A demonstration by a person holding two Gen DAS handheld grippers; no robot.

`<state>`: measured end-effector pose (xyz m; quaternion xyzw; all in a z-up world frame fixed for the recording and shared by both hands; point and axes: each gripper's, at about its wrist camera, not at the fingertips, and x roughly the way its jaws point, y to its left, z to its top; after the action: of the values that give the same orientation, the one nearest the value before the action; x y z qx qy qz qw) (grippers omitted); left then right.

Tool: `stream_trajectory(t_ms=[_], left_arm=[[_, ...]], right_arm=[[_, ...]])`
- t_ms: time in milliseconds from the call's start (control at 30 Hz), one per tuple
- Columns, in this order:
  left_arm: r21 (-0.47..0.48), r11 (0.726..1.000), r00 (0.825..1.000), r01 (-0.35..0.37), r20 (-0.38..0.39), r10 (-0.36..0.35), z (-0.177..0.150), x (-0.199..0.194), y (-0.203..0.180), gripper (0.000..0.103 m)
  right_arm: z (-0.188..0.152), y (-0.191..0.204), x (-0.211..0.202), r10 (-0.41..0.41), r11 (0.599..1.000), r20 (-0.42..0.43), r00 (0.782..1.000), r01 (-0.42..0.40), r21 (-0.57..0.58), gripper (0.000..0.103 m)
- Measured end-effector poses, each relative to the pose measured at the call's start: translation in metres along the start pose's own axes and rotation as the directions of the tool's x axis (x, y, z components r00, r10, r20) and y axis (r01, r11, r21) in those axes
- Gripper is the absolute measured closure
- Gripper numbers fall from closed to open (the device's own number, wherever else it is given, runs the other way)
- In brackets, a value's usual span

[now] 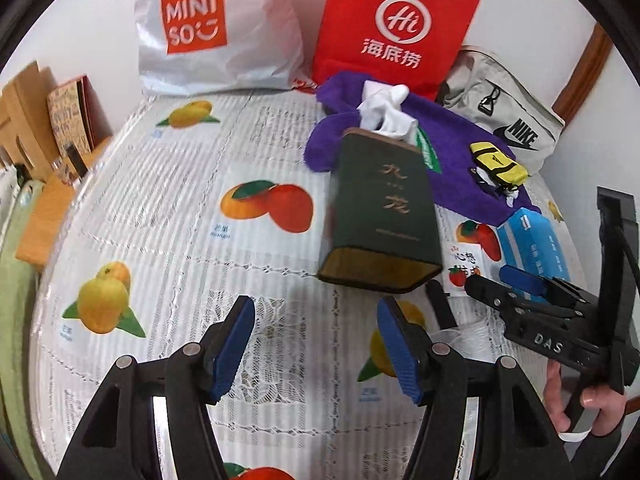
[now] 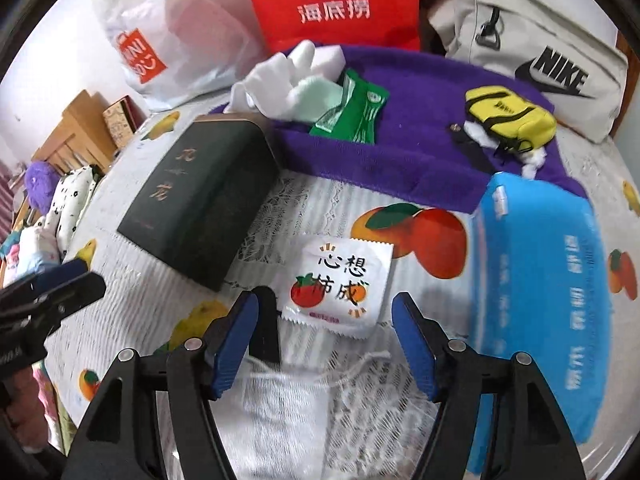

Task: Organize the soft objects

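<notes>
A dark green tissue box (image 1: 382, 216) with white tissue sticking out lies on the fruit-print tablecloth (image 1: 168, 208); it also shows in the right wrist view (image 2: 200, 196). Behind it lies a purple towel (image 2: 408, 136) carrying a green packet (image 2: 352, 112) and a small yellow pouch (image 2: 510, 120). A blue tissue pack (image 2: 536, 280) and a small white wet-wipe sachet (image 2: 340, 288) lie in front. My left gripper (image 1: 316, 344) is open and empty just short of the tissue box. My right gripper (image 2: 326, 340) is open and empty, right above the sachet's near edge.
A white Miniso bag (image 1: 212, 28), a red paper bag (image 1: 396, 28) and a grey Nike bag (image 1: 508, 116) stand along the back wall. Wooden furniture and cardboard boxes (image 1: 44, 120) are at the left. Plush toys (image 2: 48, 200) lie beyond the table's left edge.
</notes>
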<state>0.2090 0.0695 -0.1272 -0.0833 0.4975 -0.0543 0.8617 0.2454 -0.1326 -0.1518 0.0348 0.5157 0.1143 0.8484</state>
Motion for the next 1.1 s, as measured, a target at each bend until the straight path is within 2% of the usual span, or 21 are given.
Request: stream_trajectory(t_ms=[200, 267, 333, 433, 467, 600, 633, 867, 1100], left_arm=[[-0.017, 1.0, 1.0, 0.016, -0.01, -0.016, 0.003, 0.015, 0.013, 0.041], [-0.027, 0.999, 1.0, 0.027, -0.014, -0.028, 0.004, 0.019, 0.017, 0.041], [-0.034, 0.999, 0.999, 0.032, -0.02, -0.033, 0.005, 0.022, 0.021, 0.041], [-0.045, 0.998, 0.999, 0.031, -0.025, -0.032, 0.005, 0.026, 0.027, 0.041], [-0.05, 0.998, 0.999, 0.023, -0.025, -0.024, 0.005, 0.026, 0.029, 0.041], [-0.067, 0.997, 0.999, 0.026, -0.021, -0.028, 0.004, 0.025, 0.034, 0.041], [-0.067, 0.997, 0.999, 0.026, -0.02, -0.027, 0.003, 0.025, 0.035, 0.041], [-0.04, 0.999, 1.0, 0.024, -0.013, -0.024, -0.004, 0.011, 0.029, 0.041], [-0.011, 0.998, 0.998, 0.055, -0.035, -0.056, -0.018, 0.007, 0.007, 0.041]], right_arm=[[0.006, 0.002, 0.027, -0.057, 0.998, -0.046, 0.997, 0.058, 0.016, 0.034], [0.007, 0.006, 0.029, -0.083, 0.996, -0.013, 0.996, 0.083, 0.01, 0.033], [0.007, 0.009, 0.033, -0.099, 0.995, -0.016, 0.995, 0.099, 0.0, 0.03], [0.005, 0.015, 0.034, -0.134, 0.991, 0.006, 0.991, 0.134, -0.031, 0.034], [0.004, 0.015, 0.034, -0.129, 0.991, 0.012, 0.992, 0.129, -0.033, 0.035], [0.005, 0.017, 0.033, -0.127, 0.99, 0.036, 0.991, 0.129, -0.06, 0.057], [0.005, 0.02, 0.033, -0.123, 0.989, 0.042, 0.992, 0.126, -0.072, 0.059], [0.011, 0.017, 0.031, -0.07, 0.995, 0.043, 0.997, 0.073, -0.072, 0.061], [0.008, 0.011, -0.014, -0.039, 0.998, 0.108, 0.993, 0.045, -0.053, 0.061]])
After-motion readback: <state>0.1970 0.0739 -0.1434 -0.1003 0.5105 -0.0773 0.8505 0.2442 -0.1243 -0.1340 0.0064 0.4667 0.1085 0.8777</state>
